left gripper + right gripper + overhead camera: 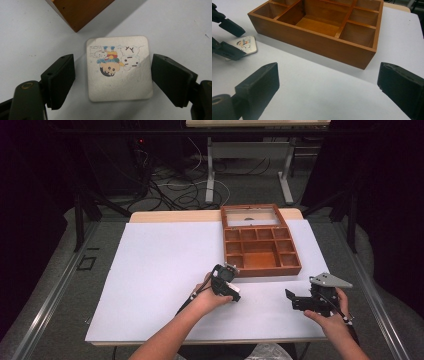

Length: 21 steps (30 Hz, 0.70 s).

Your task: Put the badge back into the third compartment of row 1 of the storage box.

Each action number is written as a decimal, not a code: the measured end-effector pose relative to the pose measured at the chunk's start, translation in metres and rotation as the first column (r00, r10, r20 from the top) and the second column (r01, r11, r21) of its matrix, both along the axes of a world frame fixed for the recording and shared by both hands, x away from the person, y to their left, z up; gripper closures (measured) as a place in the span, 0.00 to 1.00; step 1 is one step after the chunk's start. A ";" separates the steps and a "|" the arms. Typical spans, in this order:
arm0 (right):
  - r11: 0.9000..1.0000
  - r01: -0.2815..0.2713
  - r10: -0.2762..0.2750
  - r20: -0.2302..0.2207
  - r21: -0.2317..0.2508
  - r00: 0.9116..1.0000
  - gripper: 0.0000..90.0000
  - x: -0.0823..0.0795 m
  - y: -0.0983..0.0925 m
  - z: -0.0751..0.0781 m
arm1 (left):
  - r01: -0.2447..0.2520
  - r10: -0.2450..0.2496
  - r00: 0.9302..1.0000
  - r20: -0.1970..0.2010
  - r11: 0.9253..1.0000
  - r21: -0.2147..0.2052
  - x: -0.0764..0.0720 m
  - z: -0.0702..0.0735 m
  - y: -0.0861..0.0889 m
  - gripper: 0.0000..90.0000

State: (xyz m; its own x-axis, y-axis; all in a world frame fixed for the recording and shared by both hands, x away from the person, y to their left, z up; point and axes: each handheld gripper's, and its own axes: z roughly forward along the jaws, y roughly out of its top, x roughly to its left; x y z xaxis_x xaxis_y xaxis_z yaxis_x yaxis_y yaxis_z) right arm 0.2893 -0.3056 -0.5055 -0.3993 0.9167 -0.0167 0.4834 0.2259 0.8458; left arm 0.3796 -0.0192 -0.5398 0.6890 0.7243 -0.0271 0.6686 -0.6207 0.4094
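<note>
A square silver card (119,75) with a colourful cartoon print lies flat on the white sheet, just off a corner of the wooden compartment box (77,12). My left gripper (113,80) points down over it with a jaw on each side. The left pad stands a little clear of the card's edge, and the right pad is right at the other edge. In the high view the left gripper (226,282) sits by the box's front left corner. My right gripper (294,300) hovers open and holds nothing, below the box's front right corner.
The wooden box (265,269) has several small compartments around one large one, and its glazed lid (250,215) lies open behind it. The right gripper view shows the box's front wall (317,45), the card (247,43) and the left gripper (232,39) at the far left.
</note>
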 end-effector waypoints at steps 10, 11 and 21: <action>1.000 -0.009 0.009 -0.003 -0.008 1.000 0.05 0.000 0.000 -0.001 | 0.022 -0.021 1.000 -0.011 1.000 0.006 -0.002 0.004 -0.003 0.37; 1.000 -0.009 0.009 -0.003 -0.008 1.000 0.05 0.000 0.000 -0.001 | 0.022 -0.022 1.000 -0.013 1.000 0.007 -0.002 0.004 -0.003 0.37; 1.000 -0.008 0.008 -0.007 -0.011 1.000 0.06 0.000 0.001 -0.001 | 0.023 -0.023 1.000 -0.020 1.000 -0.003 -0.002 0.005 -0.002 0.37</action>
